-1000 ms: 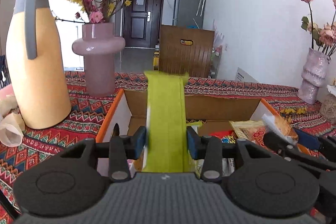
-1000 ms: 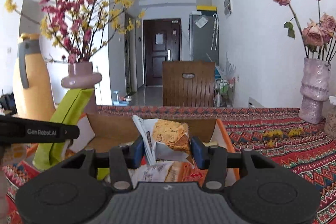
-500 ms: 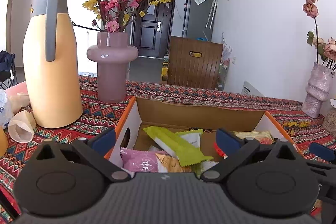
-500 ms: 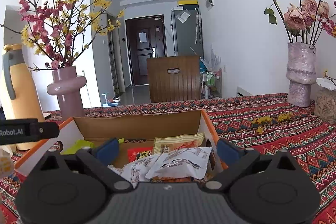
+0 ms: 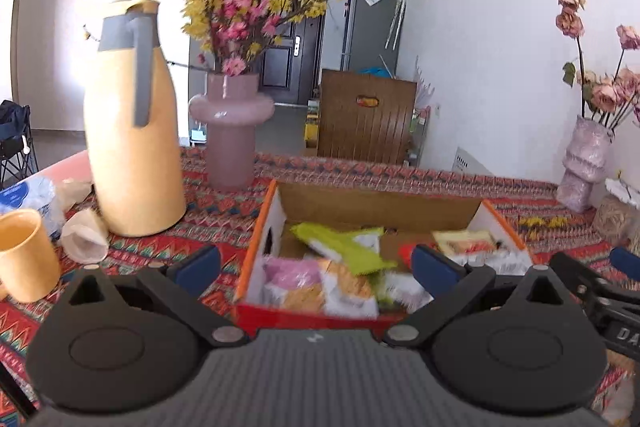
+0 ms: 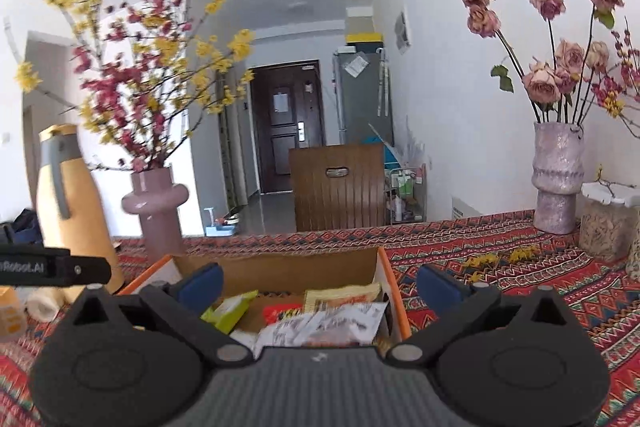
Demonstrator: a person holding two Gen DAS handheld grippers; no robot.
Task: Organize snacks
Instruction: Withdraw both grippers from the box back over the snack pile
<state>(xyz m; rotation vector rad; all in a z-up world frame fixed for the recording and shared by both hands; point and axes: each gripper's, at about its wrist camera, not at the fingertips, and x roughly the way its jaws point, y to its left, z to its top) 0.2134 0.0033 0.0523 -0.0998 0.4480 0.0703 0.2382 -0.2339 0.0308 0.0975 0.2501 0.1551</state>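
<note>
Lying flat, green packet (image 5: pixel 344 247) slants near-right across box (image 5: pixel 256 251).

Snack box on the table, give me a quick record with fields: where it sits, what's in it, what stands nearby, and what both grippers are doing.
box: open cardboard box on the patterned tablecloth
contents: green packet, pink packet, white wrapper, other snacks
left of box: yellow jug, pink vase, yellow cup
right of box: pale vase of roses
left gripper: open, empty
right gripper: jaws opening, nothing between them
</note>
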